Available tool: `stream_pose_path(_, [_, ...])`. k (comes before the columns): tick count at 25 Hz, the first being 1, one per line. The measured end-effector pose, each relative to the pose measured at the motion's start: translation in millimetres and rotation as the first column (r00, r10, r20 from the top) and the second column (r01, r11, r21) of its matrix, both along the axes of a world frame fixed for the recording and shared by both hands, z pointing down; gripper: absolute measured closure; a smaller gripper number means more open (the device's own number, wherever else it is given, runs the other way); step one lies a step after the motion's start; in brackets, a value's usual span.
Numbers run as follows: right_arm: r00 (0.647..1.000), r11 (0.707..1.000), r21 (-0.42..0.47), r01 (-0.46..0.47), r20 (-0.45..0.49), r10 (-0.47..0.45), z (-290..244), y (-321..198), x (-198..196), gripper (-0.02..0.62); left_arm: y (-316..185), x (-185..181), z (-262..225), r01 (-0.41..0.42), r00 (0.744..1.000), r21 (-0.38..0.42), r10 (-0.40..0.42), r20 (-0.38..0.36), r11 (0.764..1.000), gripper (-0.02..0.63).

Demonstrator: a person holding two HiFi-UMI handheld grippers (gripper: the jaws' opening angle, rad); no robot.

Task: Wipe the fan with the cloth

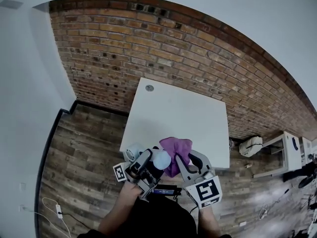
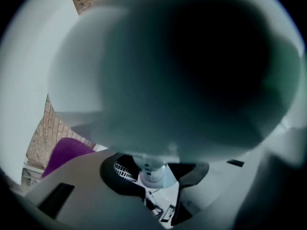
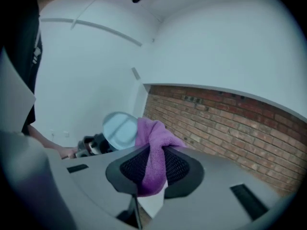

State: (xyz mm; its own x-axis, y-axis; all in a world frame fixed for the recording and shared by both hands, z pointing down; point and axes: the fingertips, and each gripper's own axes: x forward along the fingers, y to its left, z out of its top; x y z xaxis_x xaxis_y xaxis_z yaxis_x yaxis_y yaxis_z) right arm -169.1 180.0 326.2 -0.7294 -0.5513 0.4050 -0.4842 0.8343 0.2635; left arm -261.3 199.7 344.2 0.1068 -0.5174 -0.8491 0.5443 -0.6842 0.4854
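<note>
Head view: fuzzy cloth (image 1: 177, 149), rounded fan (image 1: 162, 159)

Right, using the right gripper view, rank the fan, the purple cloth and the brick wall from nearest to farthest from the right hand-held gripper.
1. Purple cloth, pinched between the jaws, centre.
2. Fan, just beyond it, to the left.
3. Brick wall, far behind, on the right.

The right gripper (image 3: 152, 172) grips the purple cloth (image 3: 154, 140) in its jaws, beside the fan (image 3: 120, 130).
</note>
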Motion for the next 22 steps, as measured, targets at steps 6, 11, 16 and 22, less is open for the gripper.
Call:
stream_pose_path(6, [0.981, 0.998, -0.06, 0.0, 0.192, 0.011, -32.0, 5.8, 15.4, 0.529, 6.5, -9.4, -3.7, 0.017, 1.0, 0.011, -0.017, 0.0, 1.0, 0.445])
stream_pose_path(11, [0.932, 0.956, 0.059, 0.286, 0.217, -0.292, -60.1, 74.3, -40.4, 0.529, 5.6, -7.3, -6.8, 0.01, 1.0, -0.015, -0.01, 0.011, 1.0, 0.445])
stream_pose_path(16, [0.935, 0.97, -0.024, 0.244, 0.273, -0.228, -39.0, 61.4, -38.8, 0.529, 9.9, -5.5, -18.5, 0.004, 0.999, -0.002, -0.004, 0.038, 1.0, 0.445])
stream_pose_path(22, [0.964, 0.972, -0.231, -0.034, 0.25, 0.093, 24.5, -13.5, 32.1, 0.529, 9.1, 5.2, -22.6, -0.001, 0.987, 0.019, -0.002, 0.158, 1.0, 0.445])
